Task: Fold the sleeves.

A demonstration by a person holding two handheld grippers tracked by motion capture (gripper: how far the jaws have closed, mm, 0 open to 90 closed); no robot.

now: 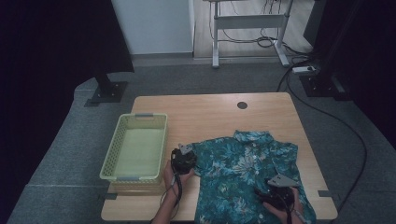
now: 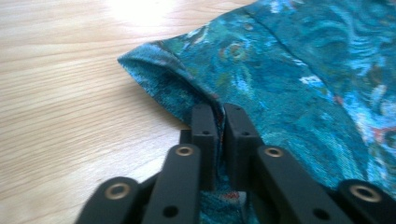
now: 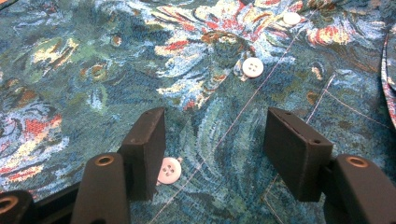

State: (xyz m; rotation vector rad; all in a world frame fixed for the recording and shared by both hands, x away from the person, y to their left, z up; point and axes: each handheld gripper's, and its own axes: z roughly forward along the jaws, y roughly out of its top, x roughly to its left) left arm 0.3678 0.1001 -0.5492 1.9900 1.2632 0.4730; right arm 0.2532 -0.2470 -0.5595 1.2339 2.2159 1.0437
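Two tongs work the shirt spread at the table's near right: left tongs pinch its left sleeve edge beside the basket; right tongs hover wide over the button placket.

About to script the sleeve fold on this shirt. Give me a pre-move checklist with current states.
1. Left gripper pinching fabric: ok, jaws shut on the sleeve edge.
2. Right gripper ready to grasp: ok, jaws open over the shirt front, nothing between them yet.
3. Buttons clear of the right jaws: not ok, one button sits against the left-hand jaw.
4. Shirt spread flat on the table: ok across the body; hem at the near edge cannot tell.
5. Basket free of the fold path: ok, it stands beside the shirt, apart from it.
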